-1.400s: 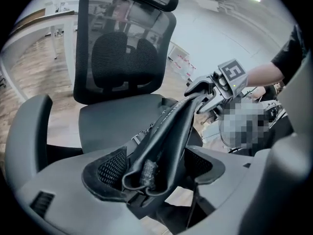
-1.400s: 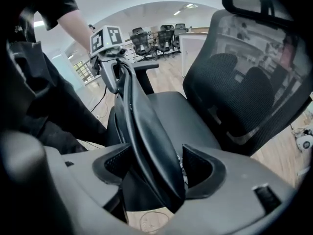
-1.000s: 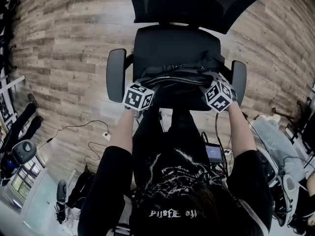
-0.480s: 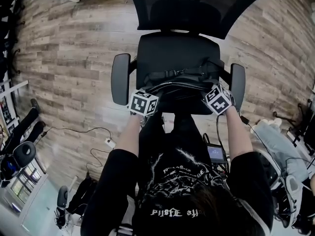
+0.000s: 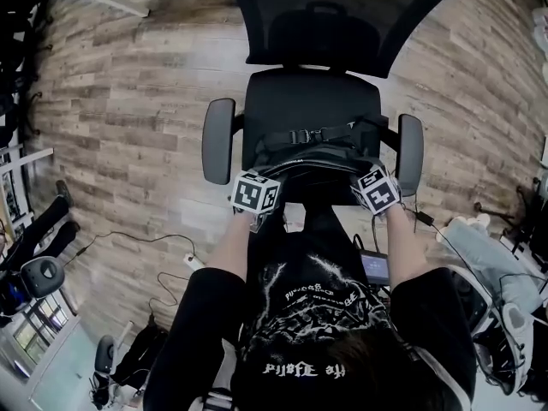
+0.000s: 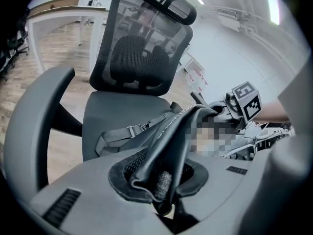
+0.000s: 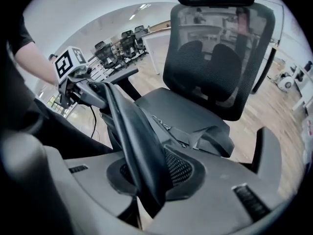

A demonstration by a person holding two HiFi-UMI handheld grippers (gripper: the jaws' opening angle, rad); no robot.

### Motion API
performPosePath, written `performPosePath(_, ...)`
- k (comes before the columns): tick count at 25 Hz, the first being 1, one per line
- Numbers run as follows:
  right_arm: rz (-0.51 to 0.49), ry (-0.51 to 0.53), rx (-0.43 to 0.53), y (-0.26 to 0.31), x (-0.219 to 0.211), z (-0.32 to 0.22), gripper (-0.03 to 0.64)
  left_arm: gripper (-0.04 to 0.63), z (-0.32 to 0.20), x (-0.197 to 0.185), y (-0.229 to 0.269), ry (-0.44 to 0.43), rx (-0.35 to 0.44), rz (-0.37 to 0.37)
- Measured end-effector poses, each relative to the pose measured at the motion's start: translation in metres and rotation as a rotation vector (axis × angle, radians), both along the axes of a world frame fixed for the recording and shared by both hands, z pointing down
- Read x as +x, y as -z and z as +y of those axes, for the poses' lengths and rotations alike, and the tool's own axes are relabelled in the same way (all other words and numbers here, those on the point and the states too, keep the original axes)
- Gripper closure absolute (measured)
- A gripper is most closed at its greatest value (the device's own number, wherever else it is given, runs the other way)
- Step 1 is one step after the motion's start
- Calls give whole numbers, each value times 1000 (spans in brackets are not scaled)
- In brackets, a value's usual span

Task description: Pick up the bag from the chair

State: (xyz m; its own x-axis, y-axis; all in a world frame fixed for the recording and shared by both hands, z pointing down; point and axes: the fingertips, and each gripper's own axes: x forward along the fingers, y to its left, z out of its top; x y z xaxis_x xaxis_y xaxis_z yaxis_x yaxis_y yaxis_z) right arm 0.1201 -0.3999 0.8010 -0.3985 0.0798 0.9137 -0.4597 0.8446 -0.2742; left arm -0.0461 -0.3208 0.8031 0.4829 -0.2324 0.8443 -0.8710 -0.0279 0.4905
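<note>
A black bag (image 5: pixel 313 151) lies across the front of the black office chair's seat (image 5: pixel 310 101), its straps and buckle trailing behind it. My left gripper (image 5: pixel 256 193) is shut on the bag's left edge (image 6: pixel 161 151), the black fabric pinched between the jaws. My right gripper (image 5: pixel 376 188) is shut on the bag's right edge (image 7: pixel 142 155). The bag stretches between the two grippers, its upper edge raised off the seat. Each gripper shows in the other's view, the right gripper (image 6: pixel 244 104) and the left gripper (image 7: pixel 73 75).
The chair has two armrests (image 5: pixel 218 139) (image 5: pixel 410 142) and a mesh backrest (image 5: pixel 334 20). It stands on a wood-plank floor (image 5: pixel 128 101). Cables (image 5: pixel 145 238) and a small device (image 5: pixel 374 266) lie on the floor near the person's legs. More chairs stand far off (image 7: pixel 124 40).
Both grippers have drawn back toward the person and slightly closer together, with the bag's front edge held in them. The chair sits lower in the head view.
</note>
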Motion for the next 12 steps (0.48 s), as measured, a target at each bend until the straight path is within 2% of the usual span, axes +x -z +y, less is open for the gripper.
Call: performPosePath(12, -10, -167, -30, 33, 3, 94, 529, 526, 59, -9, 34, -118, 28, -41)
